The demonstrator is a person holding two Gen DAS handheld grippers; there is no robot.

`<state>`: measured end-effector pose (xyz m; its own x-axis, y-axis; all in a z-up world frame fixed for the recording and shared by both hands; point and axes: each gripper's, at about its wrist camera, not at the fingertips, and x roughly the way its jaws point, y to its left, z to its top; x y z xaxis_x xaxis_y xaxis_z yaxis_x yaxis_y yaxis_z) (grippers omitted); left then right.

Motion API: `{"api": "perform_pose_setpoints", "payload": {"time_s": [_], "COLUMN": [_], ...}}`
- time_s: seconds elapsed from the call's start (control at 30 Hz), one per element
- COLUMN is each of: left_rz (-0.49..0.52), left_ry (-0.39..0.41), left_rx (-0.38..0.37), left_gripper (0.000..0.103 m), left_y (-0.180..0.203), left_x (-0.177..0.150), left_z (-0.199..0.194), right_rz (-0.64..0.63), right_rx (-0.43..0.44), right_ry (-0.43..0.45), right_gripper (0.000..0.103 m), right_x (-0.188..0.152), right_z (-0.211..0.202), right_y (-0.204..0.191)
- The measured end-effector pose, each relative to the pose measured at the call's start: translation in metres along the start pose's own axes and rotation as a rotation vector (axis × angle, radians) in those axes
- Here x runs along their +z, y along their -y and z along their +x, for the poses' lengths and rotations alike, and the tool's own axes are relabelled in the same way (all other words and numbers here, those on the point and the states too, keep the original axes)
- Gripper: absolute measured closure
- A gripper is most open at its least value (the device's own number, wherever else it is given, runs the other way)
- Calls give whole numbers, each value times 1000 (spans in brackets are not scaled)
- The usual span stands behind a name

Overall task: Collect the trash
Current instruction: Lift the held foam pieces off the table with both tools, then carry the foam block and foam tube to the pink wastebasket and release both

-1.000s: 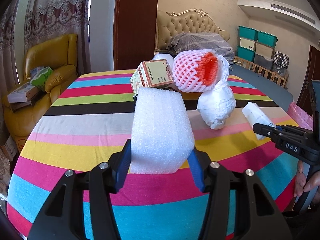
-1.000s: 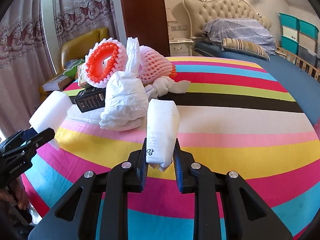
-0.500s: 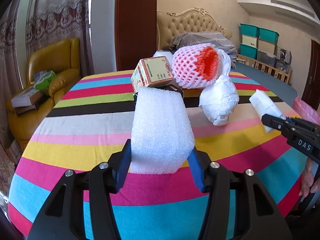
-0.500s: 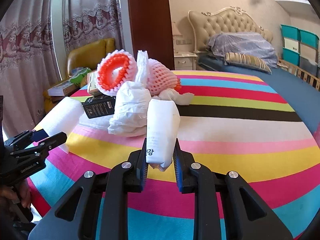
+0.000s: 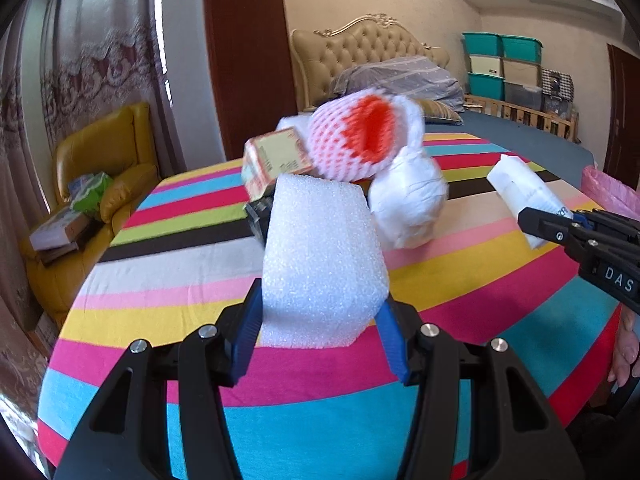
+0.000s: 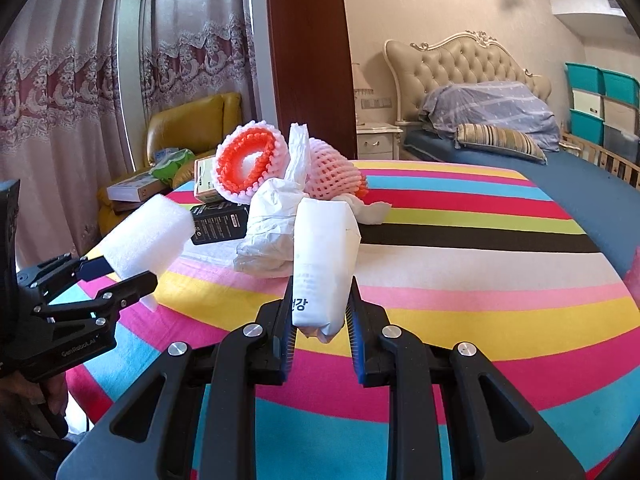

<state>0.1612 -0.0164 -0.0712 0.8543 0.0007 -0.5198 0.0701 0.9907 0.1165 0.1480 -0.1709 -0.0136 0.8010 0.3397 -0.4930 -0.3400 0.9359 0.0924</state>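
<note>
round table under a bright rainbow-striped cloth [image 6: 480,264] | mustard-yellow leather armchair [image 5: 104,152] by the window – boxes and a green packet piled on its seat | lacy pink-patterned curtains [image 6: 60,92] | cream tufted headboard [image 6: 460,64] and blue-sheeted bed | teal and grey plastic storage bins [image 5: 500,68] stacked in the corner – dark wooden door panel [image 6: 308,60]

Tufted headboard [image 6: 460,68] against beige wall; lace curtains [image 6: 60,92] left; yellow armchair [image 5: 104,156]; teal storage bins [image 5: 500,64] stacked right.
</note>
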Motion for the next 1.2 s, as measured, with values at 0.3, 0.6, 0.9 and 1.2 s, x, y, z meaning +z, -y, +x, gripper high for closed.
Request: {"api": "perform_pose_setpoints", "payload": {"time_s": [0.3, 0.6, 0.9, 1.2], "left_rz": [110, 200, 314, 379], "left_ry": [64, 113, 153, 172], "left_rx": [-75, -230, -395, -580], "left_gripper": [51, 51, 51, 51], "left_y": [46, 113, 198, 287], "left_x": [29, 57, 76, 101], "left_z": [-7, -6, -9, 1], "right_rz": [79, 119, 190, 283], "right_rx": [-34, -130, -256, -427], "right_ry": [47, 105, 165, 173], "right_gripper": [81, 81, 80, 80], "right_x": [-9, -16, -21, -31], "right_z": [-30, -61, -98, -143], "right_y": [35, 74, 129, 208]}}
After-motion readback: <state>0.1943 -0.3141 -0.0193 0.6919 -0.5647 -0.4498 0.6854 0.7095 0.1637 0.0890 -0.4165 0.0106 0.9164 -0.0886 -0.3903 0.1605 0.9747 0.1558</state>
